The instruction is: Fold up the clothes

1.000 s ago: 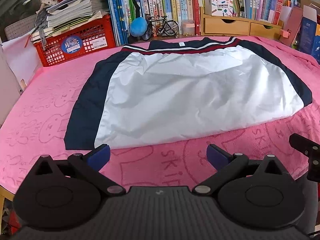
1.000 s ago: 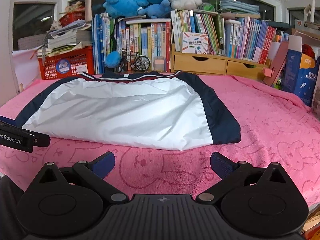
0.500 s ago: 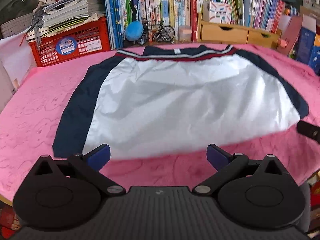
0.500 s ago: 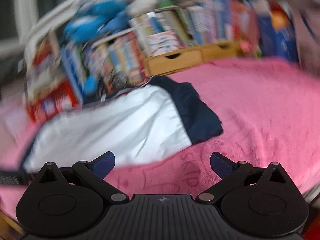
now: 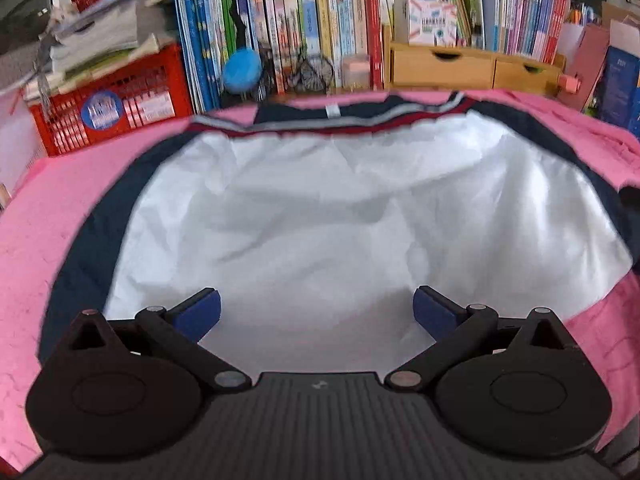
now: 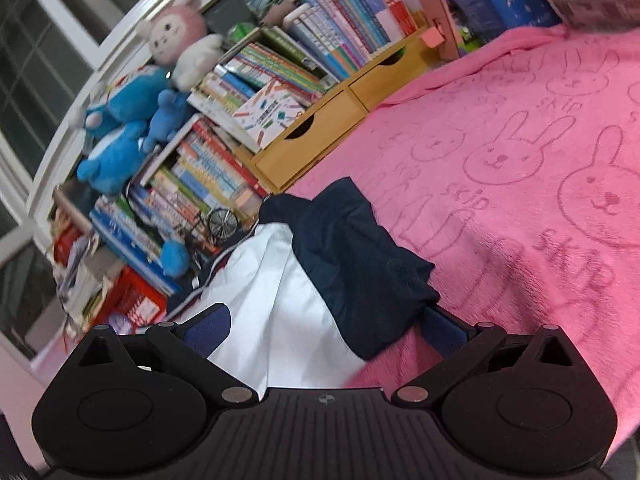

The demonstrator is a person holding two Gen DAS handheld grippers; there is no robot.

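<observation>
Lying flat on a pink blanket (image 5: 36,216), a white and navy jacket (image 5: 340,216) fills both views.
Left gripper (image 5: 317,312), wide open and empty, hovers over the white hem at 6 o'clock; right gripper (image 6: 324,330), also wide open, straddles the jacket's (image 6: 320,272) navy corner. Books (image 5: 304,24) stand at 12 o'clock.

jacket (image 5: 340,216): smooth sheeny cloth | blanket (image 6: 520,184): fuzzy pink fleece

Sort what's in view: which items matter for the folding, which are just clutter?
Job:
jacket, white and navy, flat on the pink blanket
left gripper, open
right gripper, open at the jacket's navy corner

Clutter:
red basket
books
wooden drawers
plush toys
</observation>
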